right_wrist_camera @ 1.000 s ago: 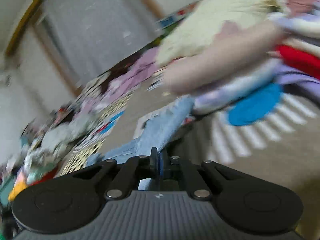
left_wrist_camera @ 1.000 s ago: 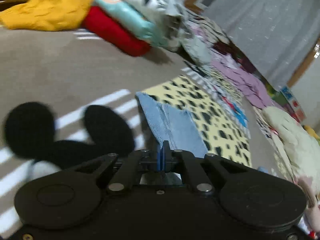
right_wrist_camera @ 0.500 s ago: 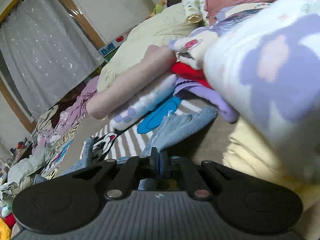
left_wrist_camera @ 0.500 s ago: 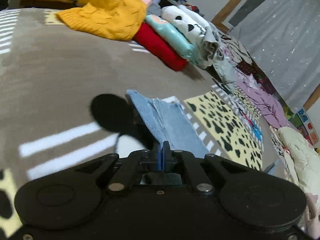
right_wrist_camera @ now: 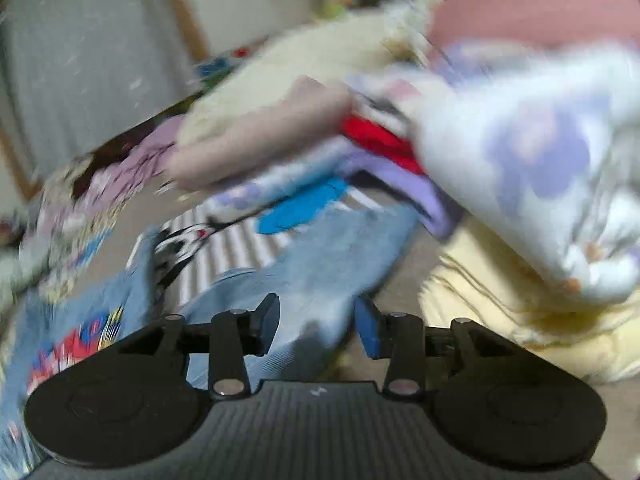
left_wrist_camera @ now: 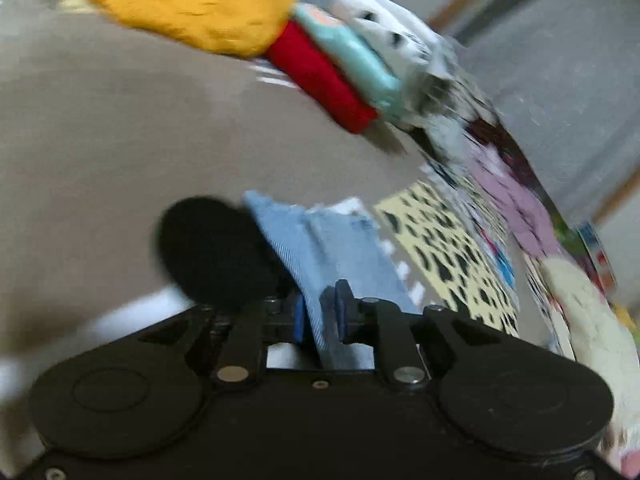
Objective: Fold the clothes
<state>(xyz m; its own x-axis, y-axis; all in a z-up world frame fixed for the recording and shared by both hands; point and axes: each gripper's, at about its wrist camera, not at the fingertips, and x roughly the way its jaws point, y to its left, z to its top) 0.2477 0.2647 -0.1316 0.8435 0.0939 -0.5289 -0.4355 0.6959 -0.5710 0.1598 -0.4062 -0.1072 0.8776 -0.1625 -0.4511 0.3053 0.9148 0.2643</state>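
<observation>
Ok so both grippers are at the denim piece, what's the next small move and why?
Probably draw both grippers back off the denim garment. The right gripper has its jaws spread wide with the cloth loose between them, and the left gripper is parted too, with only a denim edge passing through the gap, so neither grips it.
</observation>
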